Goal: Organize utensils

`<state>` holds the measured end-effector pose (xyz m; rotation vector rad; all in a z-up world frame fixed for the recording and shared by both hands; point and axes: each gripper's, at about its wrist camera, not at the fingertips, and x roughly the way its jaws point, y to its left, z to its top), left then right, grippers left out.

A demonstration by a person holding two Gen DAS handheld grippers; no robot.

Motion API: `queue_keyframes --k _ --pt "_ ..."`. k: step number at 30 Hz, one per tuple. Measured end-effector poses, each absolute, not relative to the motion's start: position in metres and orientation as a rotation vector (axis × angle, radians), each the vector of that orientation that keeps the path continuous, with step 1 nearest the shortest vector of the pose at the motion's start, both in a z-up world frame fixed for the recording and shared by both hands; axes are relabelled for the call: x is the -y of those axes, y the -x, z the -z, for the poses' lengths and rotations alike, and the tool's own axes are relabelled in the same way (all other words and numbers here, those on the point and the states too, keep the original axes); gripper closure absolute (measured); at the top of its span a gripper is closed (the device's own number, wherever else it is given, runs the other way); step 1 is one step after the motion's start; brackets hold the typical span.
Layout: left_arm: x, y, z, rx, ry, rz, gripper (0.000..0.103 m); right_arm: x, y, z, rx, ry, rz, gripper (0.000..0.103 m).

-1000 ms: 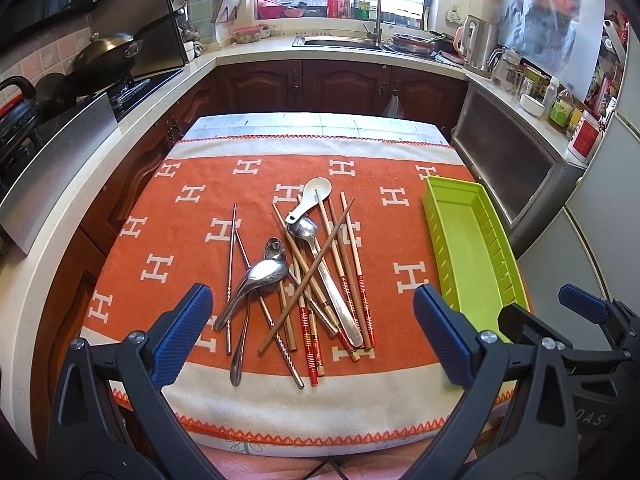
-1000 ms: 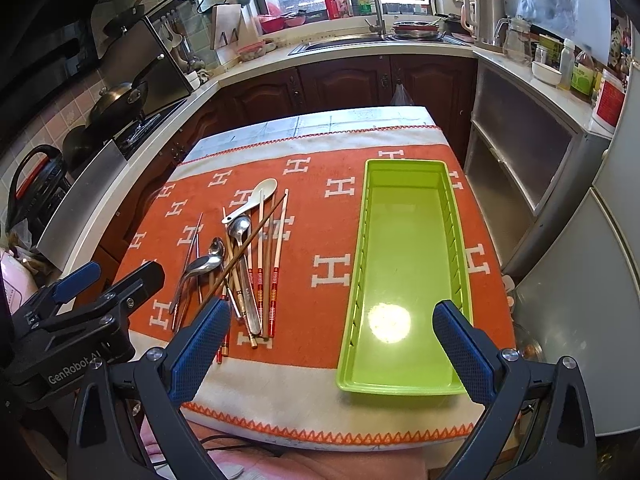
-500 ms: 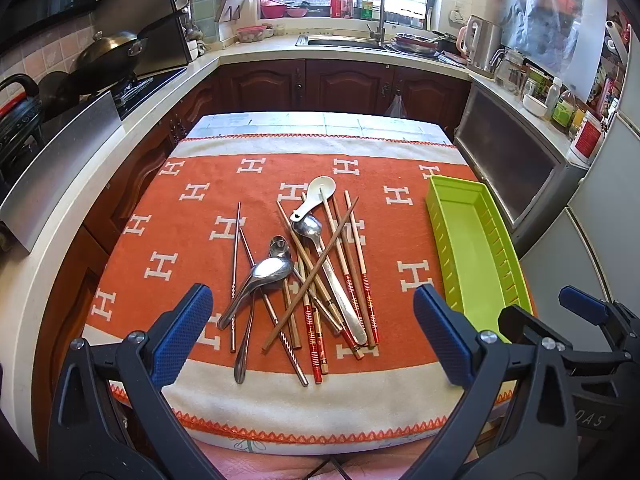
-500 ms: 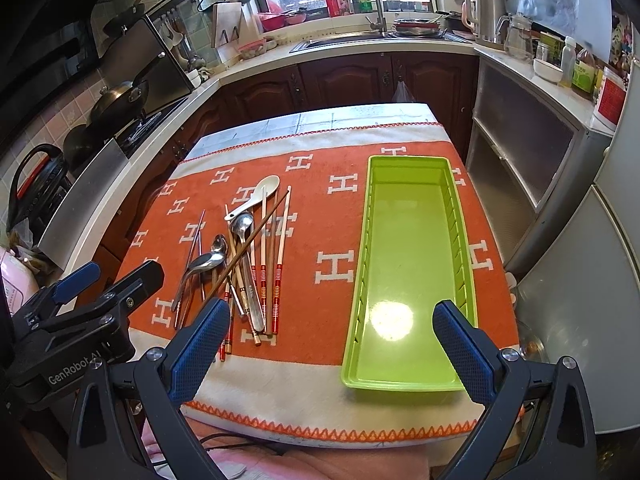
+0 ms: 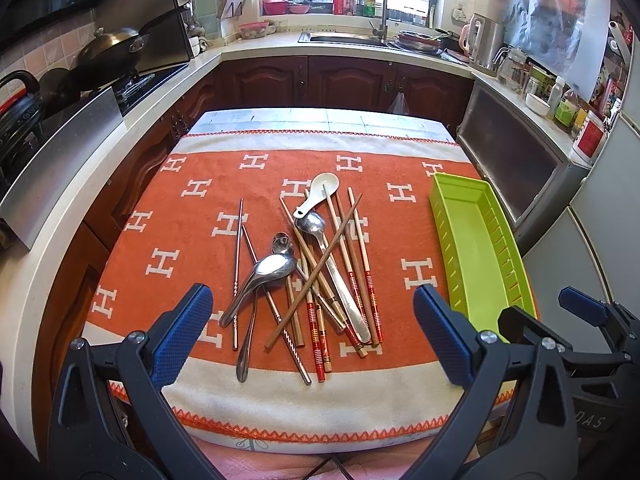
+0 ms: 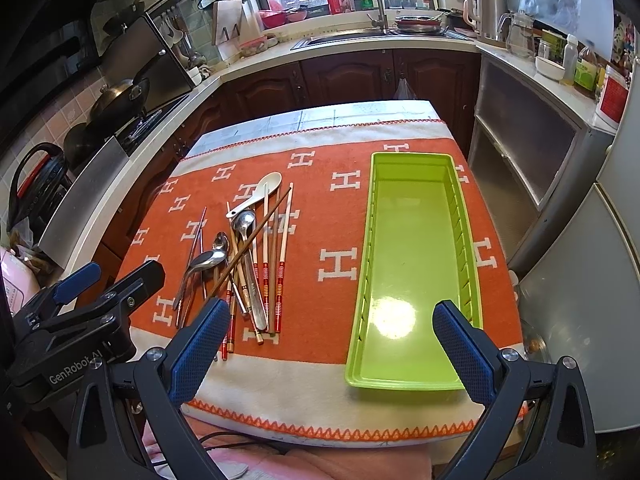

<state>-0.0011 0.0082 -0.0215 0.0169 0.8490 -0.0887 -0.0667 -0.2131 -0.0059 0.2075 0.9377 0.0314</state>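
Note:
A heap of utensils lies mid-cloth: a white ceramic spoon [image 5: 318, 195] [image 6: 260, 193], metal spoons [image 5: 272, 268] [image 6: 208, 259], wooden chopsticks with red bands [image 5: 360, 256] [image 6: 282, 256] and thin metal chopsticks [image 5: 238, 264]. An empty lime-green tray [image 5: 476, 248] [image 6: 416, 264] sits to their right. My left gripper [image 5: 312, 338] hangs open above the near end of the heap, holding nothing. My right gripper [image 6: 328, 344] is open over the tray's near left corner, also holding nothing. Each gripper shows in the other's view: the right gripper [image 5: 568, 332] and the left gripper [image 6: 100, 292].
The table wears an orange towel [image 5: 192, 248] with white H marks. A stove with a wok [image 5: 108, 46] lines the left counter. The sink [image 6: 340, 38] is at the back, a kettle [image 6: 482, 12] and bottles on the right counter, a fridge [image 6: 592, 280] close right.
Both views have slid slightly back and up, so the utensils and tray sit a little lower in frame. Nothing on the cloth moved; both grippers stayed open.

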Motion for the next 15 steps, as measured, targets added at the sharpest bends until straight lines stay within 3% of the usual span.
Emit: queue_keyframes --k 15 --pt "-0.0083 -0.003 0.0254 -0.858 -0.022 0.076 0.003 0.2128 0.0635 0.0089 -0.943 -0.207 -0.034 0.0"
